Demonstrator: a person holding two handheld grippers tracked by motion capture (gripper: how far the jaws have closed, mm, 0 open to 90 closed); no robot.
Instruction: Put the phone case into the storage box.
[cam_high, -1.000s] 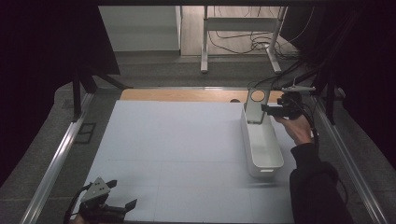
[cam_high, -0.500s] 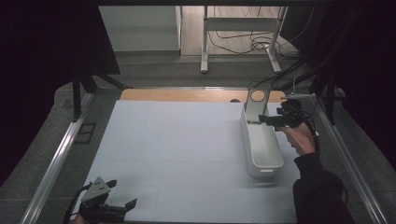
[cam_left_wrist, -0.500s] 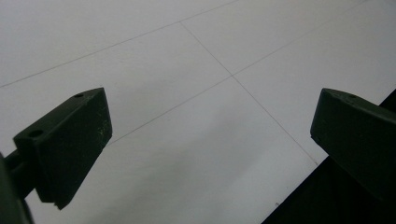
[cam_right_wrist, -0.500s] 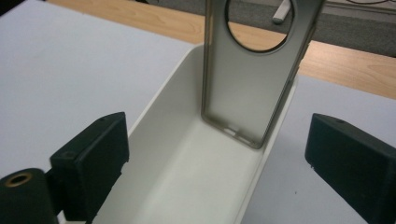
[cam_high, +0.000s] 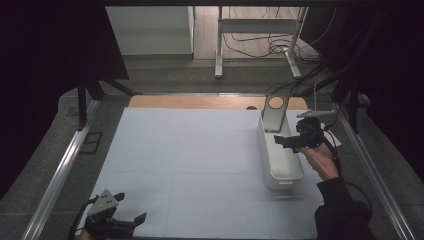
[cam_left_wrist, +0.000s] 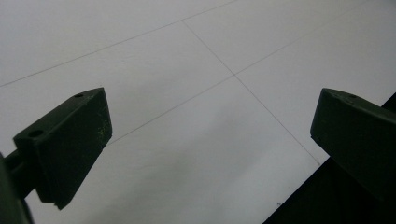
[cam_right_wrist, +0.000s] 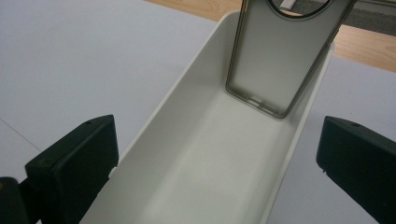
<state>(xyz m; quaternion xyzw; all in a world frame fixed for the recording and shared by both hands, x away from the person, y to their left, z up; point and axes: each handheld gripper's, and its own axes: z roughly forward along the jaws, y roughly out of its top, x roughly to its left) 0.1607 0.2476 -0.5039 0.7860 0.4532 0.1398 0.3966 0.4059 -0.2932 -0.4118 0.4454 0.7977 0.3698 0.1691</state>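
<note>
The phone case (cam_high: 274, 113) leans upright vs the 12 o'clock end wall of the white bin (cam_high: 280, 160), at the bench's (cam_high: 190, 150) 3 o'clock side. The right gripper (cam_high: 283, 141) hovers over the bin, its fingers having just been opening and now spread w/ nothing between; the left gripper (cam_high: 125, 225) sits at 7 o'clock, fingers spread, empty. Risk: the case is only propped, so a knock to the bin rim from the right hand could tip it flat or slide the bin.

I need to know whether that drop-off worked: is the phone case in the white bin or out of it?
In. The phone case stands propped against the far end wall of the white bin, its lower edge inside.
</note>
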